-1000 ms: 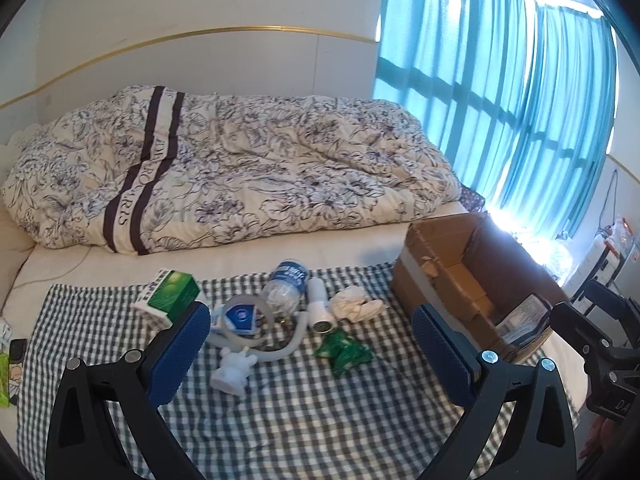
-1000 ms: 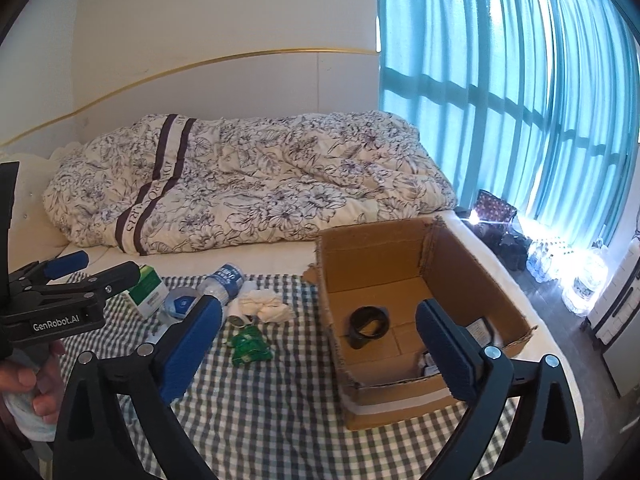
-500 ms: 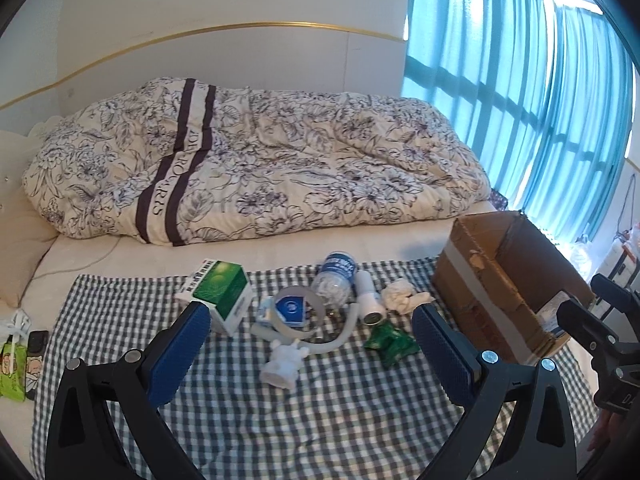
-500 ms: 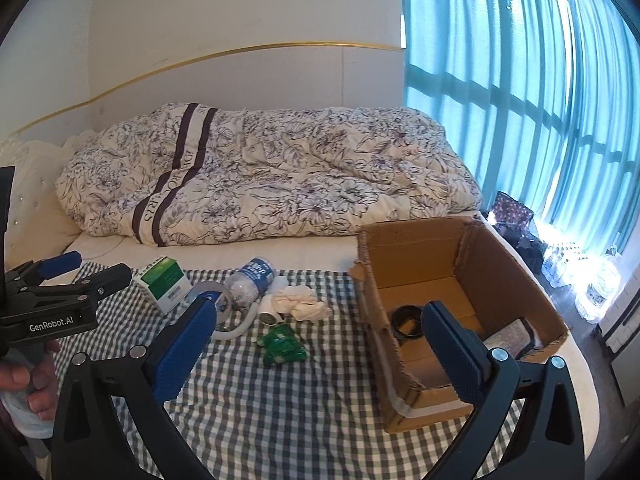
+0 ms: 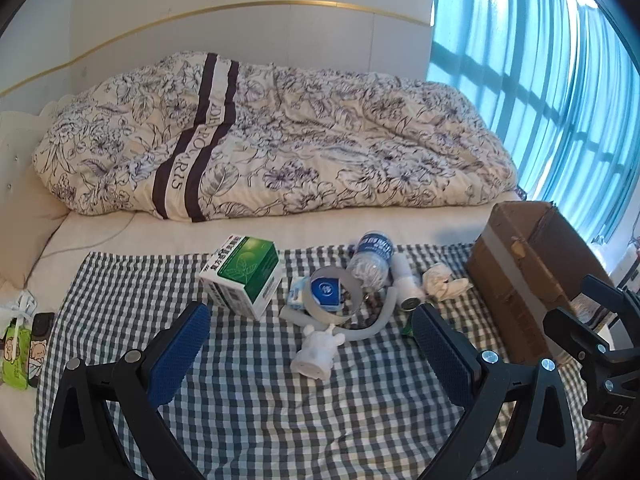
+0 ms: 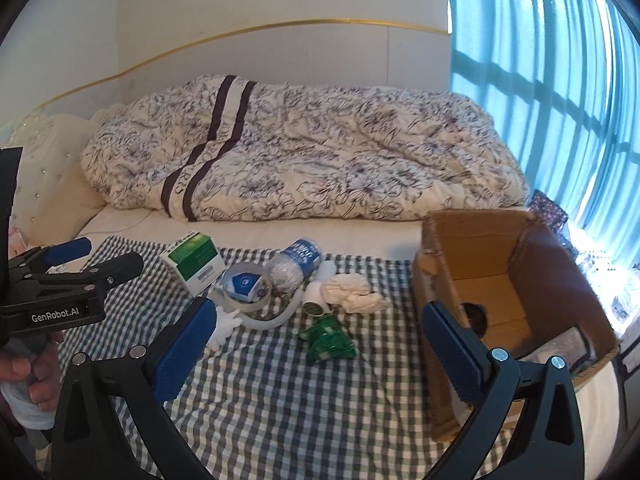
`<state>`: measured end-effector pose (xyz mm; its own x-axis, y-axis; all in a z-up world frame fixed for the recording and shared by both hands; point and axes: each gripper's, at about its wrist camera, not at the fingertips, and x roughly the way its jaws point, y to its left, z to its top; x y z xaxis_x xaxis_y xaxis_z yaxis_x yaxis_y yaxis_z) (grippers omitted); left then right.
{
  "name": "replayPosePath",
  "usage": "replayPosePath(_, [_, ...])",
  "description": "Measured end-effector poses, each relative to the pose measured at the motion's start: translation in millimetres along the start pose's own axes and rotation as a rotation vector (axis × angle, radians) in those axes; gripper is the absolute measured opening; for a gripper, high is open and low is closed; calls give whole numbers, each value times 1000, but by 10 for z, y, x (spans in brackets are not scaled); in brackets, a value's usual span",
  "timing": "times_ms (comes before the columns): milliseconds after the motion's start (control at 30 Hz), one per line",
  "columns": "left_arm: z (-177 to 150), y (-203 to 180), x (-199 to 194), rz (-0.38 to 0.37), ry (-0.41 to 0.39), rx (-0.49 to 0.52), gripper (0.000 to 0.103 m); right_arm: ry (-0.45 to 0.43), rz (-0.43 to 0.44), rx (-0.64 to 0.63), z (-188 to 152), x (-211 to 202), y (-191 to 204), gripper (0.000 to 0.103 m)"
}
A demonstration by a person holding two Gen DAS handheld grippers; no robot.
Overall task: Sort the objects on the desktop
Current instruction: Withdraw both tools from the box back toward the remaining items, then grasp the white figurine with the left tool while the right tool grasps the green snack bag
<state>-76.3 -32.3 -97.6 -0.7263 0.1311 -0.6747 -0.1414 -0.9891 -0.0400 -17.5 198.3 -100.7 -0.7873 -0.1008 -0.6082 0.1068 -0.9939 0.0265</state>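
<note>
left wrist: green packet (image 5: 407,330) mostly hidden behind pad.

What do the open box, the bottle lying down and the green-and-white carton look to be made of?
Open box: brown corrugated cardboard, matte, torn edges. Bottle: clear thin plastic, glossy, blue label. Green-and-white carton: printed paperboard, probably, with a slight sheen.

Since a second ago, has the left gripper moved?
Yes. In its own view the cardboard box slid toward the right edge, so the left gripper swung left, still open.
</note>
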Motion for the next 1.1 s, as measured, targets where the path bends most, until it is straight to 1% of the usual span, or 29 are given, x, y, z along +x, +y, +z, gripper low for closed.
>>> replayPosePath(200, [-103,-13,299,20,49,14,103,61,37,-10,-46,312,29,103])
replayPosePath(333, [-210,-15,540,15,107,32,103,76,77,-70,-113,483,100,103])
replayPosePath(433, [-290,2,684,9,142,39,103,99,77,-114,-171,637,158,103])
replayPosePath(700, [-417,52,1075,-4,229,48,103,170,71,-116,-278,1032,141,103])
replayPosePath(767, [-437,44,1162,-13,249,55,103,199,68,-117,-310,1148,117,103])
replayPosePath(867, [-495,-6,1317,-30,287,75,103,278,83,-115,-401,1377,62,103])
replayPosePath(967, [-564,-39,1461,-22,322,86,103,356,45,-118,-510,1597,23,103])
replayPosePath(1033, [-600,-50,1554,-14,341,85,103,380,26,-117,-569,1699,-7,103])
replayPosePath(1100, [-622,-60,1623,-10,351,84,103,381,28,-103,-598,1756,-44,103])
